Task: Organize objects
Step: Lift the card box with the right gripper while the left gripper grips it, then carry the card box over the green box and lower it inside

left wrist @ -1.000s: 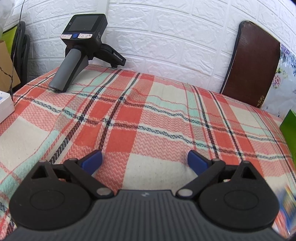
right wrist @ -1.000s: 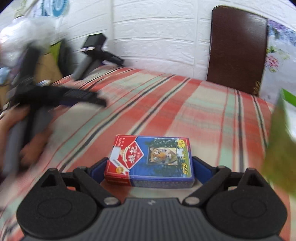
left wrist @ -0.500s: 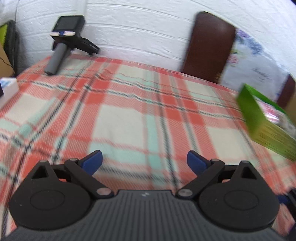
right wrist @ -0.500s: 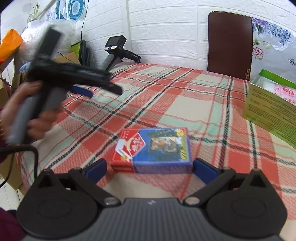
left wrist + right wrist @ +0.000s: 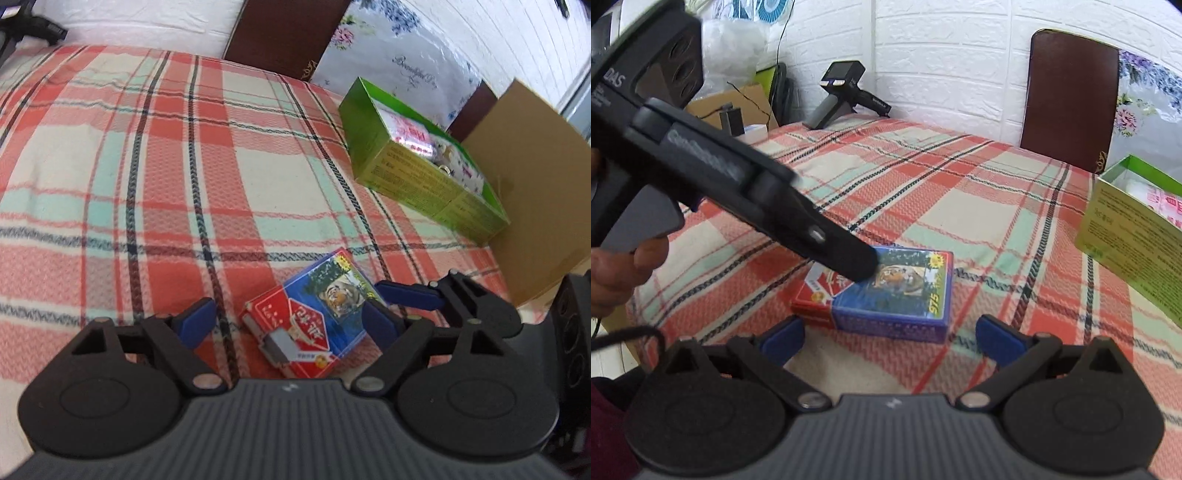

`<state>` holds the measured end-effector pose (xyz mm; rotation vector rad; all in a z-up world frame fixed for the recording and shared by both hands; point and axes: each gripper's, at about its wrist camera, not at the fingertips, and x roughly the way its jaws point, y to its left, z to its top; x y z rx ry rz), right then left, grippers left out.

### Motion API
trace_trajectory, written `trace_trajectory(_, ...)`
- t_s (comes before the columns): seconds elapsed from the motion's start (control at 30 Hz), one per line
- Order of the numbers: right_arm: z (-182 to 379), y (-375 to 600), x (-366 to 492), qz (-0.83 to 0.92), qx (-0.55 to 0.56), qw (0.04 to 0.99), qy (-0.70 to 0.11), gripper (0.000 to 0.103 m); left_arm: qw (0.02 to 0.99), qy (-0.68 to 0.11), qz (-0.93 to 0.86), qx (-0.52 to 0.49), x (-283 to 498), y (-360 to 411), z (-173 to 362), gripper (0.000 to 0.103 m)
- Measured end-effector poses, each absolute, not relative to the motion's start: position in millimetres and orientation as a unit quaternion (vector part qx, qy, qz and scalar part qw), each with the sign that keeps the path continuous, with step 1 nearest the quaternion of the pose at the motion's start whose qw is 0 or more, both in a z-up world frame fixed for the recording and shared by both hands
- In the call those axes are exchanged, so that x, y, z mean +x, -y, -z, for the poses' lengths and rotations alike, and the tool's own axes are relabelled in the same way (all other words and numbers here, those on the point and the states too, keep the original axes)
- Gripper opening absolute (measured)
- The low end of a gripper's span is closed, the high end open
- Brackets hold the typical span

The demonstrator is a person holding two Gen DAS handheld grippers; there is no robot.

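Note:
A red-and-blue card box point(image 5: 310, 314) with a tiger picture lies flat on the plaid cloth point(image 5: 184, 166). My left gripper point(image 5: 286, 321) straddles it and its jaws are closing. The right pad sits at the box's edge, while the left pad is still a gap away from it. In the right wrist view the same box point(image 5: 886, 295) lies just ahead of my open right gripper point(image 5: 890, 343), which has nothing between its pads. A left gripper finger point(image 5: 849, 258) reaches over the box from the left. A right gripper finger point(image 5: 406, 295) shows beside the box.
An open green box point(image 5: 417, 162) with packets inside stands at the right. Behind it leans a cardboard sheet point(image 5: 535, 184). A spare gripper device point(image 5: 846, 92) lies at the table's far left corner, and a brown chair back point(image 5: 1071, 99) stands against the white wall. A hand point(image 5: 620, 266) holds the left gripper.
My left gripper swung right from the far device to the card box and narrowed its jaws around it. My right gripper let the box go, opened wide and drew back.

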<state>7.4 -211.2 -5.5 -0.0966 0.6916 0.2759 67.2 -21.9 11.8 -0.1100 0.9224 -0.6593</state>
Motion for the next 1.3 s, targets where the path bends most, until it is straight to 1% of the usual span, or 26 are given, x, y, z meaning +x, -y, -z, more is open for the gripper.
trace_trajectory(0.03,5.8,209.6,8.8,-0.137,-0.047,0.930,-0.337,0.101,0.845,-0.434,0.308,-0.042,66.9,26.1,-12.2,0.080)
trace_trajectory(0.07,5.8,207.9,9.7,-0.139,-0.046,0.930,-0.336,0.097,0.847,-0.434,0.304,-0.032,66.4,29.4,-13.2,0.074)
trace_trajectory(0.1,5.5,206.2,9.0,-0.142,-0.045,0.931,-0.333,0.088,0.848,-0.435,0.303,-0.023,66.2,31.2,-14.8,0.070)
trace_trajectory(0.17,4.3,201.8,7.7,-0.137,-0.045,0.933,-0.328,0.085,0.851,-0.437,0.292,-0.019,68.3,33.0,-17.3,0.069)
trace_trajectory(0.2,4.2,201.3,6.5,-0.134,-0.047,0.935,-0.326,0.082,0.852,-0.438,0.287,-0.022,69.5,31.4,-19.1,0.068)
trace_trajectory(0.23,3.4,201.7,5.1,-0.131,-0.046,0.936,-0.323,0.076,0.853,-0.438,0.282,-0.024,71.3,31.2,-21.1,0.066)
trace_trajectory(0.27,1.8,202.8,3.9,-0.128,-0.043,0.938,-0.319,0.073,0.855,-0.436,0.280,-0.028,72.7,31.3,-24.8,0.065)
trace_trajectory(0.3,-0.1,204.6,2.2,-0.125,-0.042,0.940,-0.316,0.068,0.857,-0.429,0.282,-0.032,74.4,32.5,-29.9,0.065)
trace_trajectory(0.33,-2.8,206.3,1.0,-0.119,-0.041,0.942,-0.311,0.066,0.859,-0.420,0.290,-0.037,76.1,33.9,-37.0,0.065)
trace_trajectory(0.4,-8.9,213.6,-0.1,-0.100,-0.040,0.949,-0.296,0.066,0.861,-0.401,0.310,-0.041,81.2,42.7,-53.4,0.065)
trace_trajectory(0.53,-26.5,241.1,3.7,-0.054,-0.007,0.964,-0.260,0.066,0.867,-0.363,0.341,-0.019,93.3,78.1,-81.0,0.065)
trace_trajectory(0.73,-57.3,285.0,10.3,0.023,-0.018,0.979,-0.202,0.065,0.867,-0.319,0.383,0.004,117.1,144.5,-116.2,0.065)
trace_trajectory(0.8,-61.5,301.2,16.4,0.050,-0.014,0.980,-0.190,0.064,0.863,-0.314,0.396,0.014,123.6,170.9,-120.6,0.065)
trace_trajectory(0.87,-65.1,318.4,23.8,0.070,-0.010,0.981,-0.183,0.059,0.851,-0.314,0.420,0.021,130.3,194.6,-120.6,0.058)
trace_trajectory(0.9,-66.2,325.3,28.2,0.078,-0.009,0.980,-0.181,0.059,0.847,-0.314,0.427,0.027,132.8,206.3,-118.1,0.056)
trace_trajectory(1.0,-60.1,342.9,44.3,0.112,-0.023,0.977,-0.181,0.060,0.857,-0.300,0.415,0.061,140.8,237.9,-109.4,0.057)
trace_trajectory(1.07,-56.1,355.7,52.9,0.130,-0.009,0.974,-0.188,0.060,0.861,-0.313,0.397,0.065,149.8,244.3,-102.9,0.056)
trace_trajectory(1.13,-58.4,367.7,43.3,0.114,0.032,0.978,-0.173,0.060,0.850,-0.329,0.410,0.038,154.9,233.6,-101.5,0.056)
trace_trajectory(1.2,-60.3,370.9,25.0,0.098,0.045,0.981,-0.161,0.062,0.851,-0.321,0.414,0.039,148.5,221.0,-101.0,0.056)
trace_trajectory(1.3,-57.3,372.2,-7.3,0.069,0.070,0.983,-0.157,0.070,0.845,-0.329,0.420,0.042,137.0,204.1,-96.4,0.056)
